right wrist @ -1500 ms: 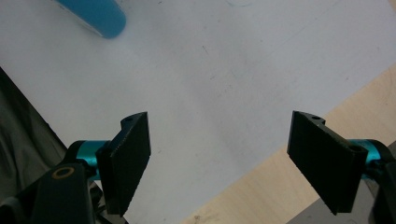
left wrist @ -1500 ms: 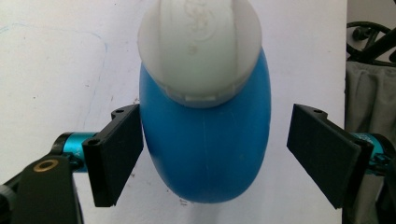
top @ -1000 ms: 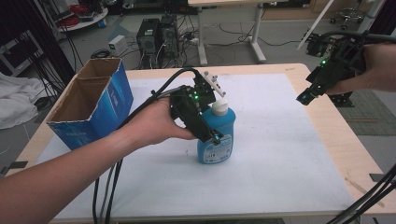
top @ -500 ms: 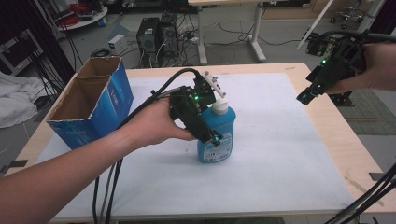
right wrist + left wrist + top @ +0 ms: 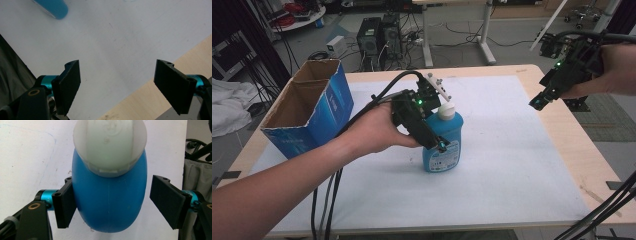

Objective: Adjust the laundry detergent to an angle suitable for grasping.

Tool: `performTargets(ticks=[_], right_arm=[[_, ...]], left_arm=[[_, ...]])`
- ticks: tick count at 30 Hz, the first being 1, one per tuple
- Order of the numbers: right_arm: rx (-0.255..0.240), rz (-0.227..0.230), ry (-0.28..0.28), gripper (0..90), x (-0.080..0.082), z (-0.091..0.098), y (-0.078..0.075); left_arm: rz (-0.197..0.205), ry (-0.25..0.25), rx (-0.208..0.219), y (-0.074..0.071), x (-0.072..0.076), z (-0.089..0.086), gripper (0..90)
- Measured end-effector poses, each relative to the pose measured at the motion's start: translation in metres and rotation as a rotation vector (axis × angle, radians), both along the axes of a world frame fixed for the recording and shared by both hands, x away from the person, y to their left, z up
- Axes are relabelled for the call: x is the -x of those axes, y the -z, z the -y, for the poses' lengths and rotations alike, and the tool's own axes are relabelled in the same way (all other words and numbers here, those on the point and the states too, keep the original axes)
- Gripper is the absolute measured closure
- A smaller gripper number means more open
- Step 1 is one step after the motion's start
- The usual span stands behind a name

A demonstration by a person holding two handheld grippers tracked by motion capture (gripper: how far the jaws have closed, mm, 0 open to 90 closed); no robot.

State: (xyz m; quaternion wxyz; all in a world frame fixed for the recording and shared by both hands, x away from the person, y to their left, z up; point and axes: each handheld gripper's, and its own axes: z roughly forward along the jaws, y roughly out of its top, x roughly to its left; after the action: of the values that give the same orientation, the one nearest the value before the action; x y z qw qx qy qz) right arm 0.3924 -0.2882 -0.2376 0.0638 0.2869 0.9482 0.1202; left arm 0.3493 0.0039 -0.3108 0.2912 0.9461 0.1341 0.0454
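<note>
A blue bottle with a white cap stands upright on the white mat in the middle of the table. My left gripper reaches down over it from the left, and its jaws have just been closing around the bottle's body. In the left gripper view the bottle sits between the pads. The left pad touches it, while a gap remains at the right pad, so the left gripper is open. My right gripper hovers over the table's right side, open with nothing in it.
An open blue cardboard box stands at the table's left. The white mat covers most of the wooden table. Cables trail from the left gripper over the front edge. Computers and desk legs stand on the floor beyond.
</note>
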Motion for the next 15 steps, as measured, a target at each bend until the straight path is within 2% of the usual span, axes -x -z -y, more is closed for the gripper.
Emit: performTargets(ticks=[15], right_arm=[[0.005,-0.004,-0.006,21.1,-0.0009,-0.0019,0.0005]], left_arm=[[-0.007,-0.034,-0.012,0.0048,-0.0014,0.0000,27.3]])
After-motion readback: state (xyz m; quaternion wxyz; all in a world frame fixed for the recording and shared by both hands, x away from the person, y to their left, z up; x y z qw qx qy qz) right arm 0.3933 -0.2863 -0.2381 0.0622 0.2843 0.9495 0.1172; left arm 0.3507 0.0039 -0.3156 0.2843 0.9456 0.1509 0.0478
